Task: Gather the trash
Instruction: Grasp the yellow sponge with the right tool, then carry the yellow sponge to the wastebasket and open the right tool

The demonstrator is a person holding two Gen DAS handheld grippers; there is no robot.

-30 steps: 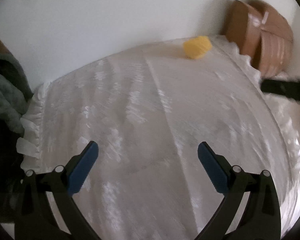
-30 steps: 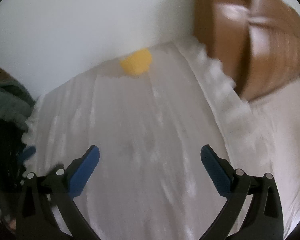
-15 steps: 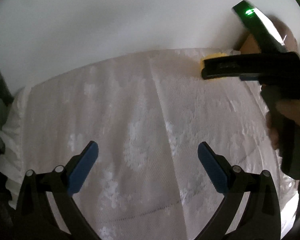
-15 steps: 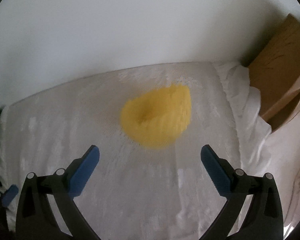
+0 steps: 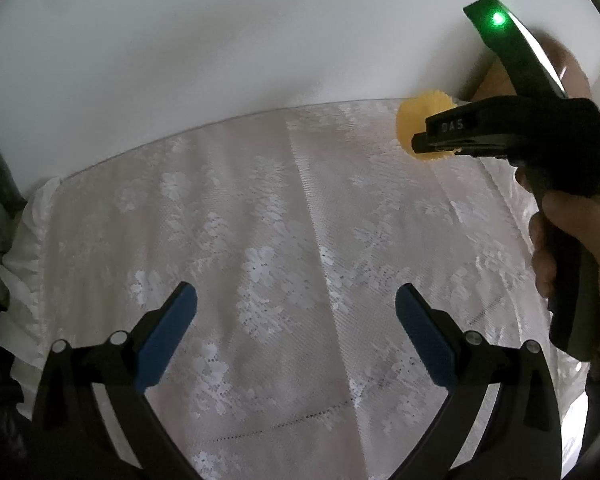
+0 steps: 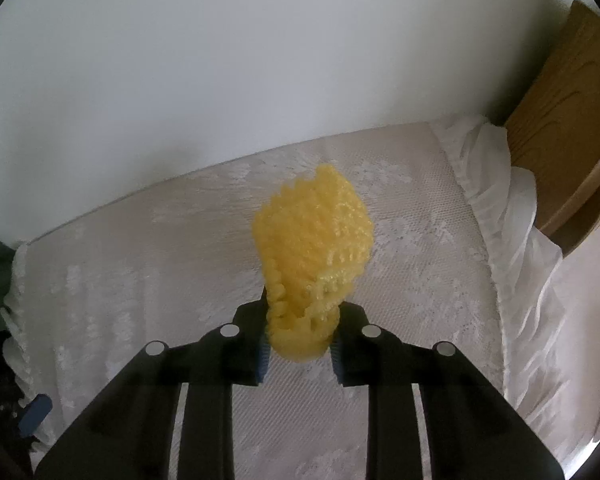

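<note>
Yellow ribbed foam fruit-net sleeve (image 6: 314,248), crumpled, was pinched at its near end in the right gripper (image 6: 300,354), jaws closed on it, near the far edge of the white lace-covered bed (image 6: 140,280), by the wooden headboard (image 6: 568,132); presumably gripped for lifting away as trash. Left gripper (image 5: 296,326) hovered over mid-bed with jaws spread and nothing between them, likely kept free.
</note>
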